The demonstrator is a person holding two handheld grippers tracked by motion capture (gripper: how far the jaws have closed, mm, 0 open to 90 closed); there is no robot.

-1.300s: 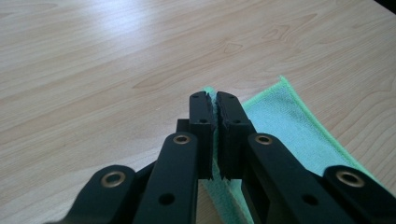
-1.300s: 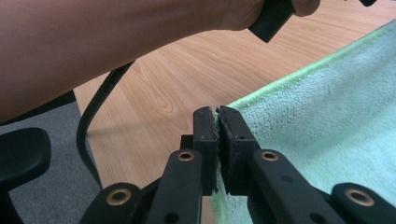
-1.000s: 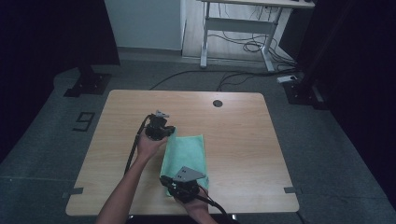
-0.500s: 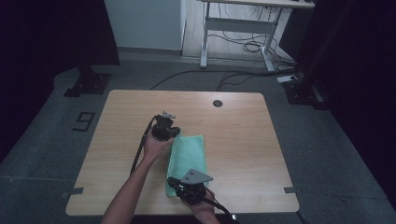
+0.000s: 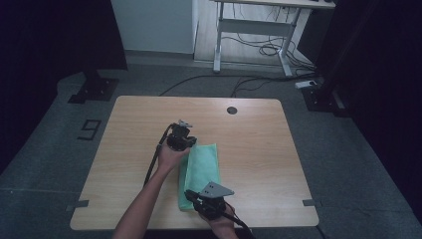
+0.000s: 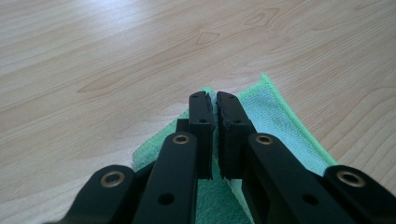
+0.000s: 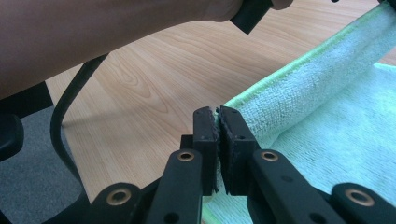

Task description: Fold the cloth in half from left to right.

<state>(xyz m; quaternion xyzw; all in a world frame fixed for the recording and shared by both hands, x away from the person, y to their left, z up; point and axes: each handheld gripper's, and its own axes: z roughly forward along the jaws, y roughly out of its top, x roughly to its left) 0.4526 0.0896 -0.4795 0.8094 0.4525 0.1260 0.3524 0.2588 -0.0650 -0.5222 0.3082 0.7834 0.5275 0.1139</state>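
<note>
A green microfibre cloth (image 5: 205, 162) lies near the middle of the wooden table (image 5: 259, 144), lengthwise away from the person. My left gripper (image 5: 187, 147) is at the cloth's far left corner, shut on that corner; in the left gripper view the cloth (image 6: 275, 116) spreads below the jaws and a bit of green sticks out at the left gripper's (image 6: 212, 99) tips. My right gripper (image 5: 193, 195) is at the near left corner, shut on the cloth's edge. In the right gripper view the right gripper (image 7: 217, 117) pinches a lifted fold of cloth (image 7: 303, 88) above the flat layer.
A dark round grommet (image 5: 232, 110) sits near the table's far edge. The left forearm (image 7: 93, 32) and its cable (image 7: 63, 121) cross close in front of the right gripper. Bare wood lies to the left and right of the cloth. A desk frame (image 5: 249, 25) stands behind on the floor.
Both grippers have shifted a little to the right, carrying the cloth's left edge over the rest of the cloth. The jaws have stayed shut.
</note>
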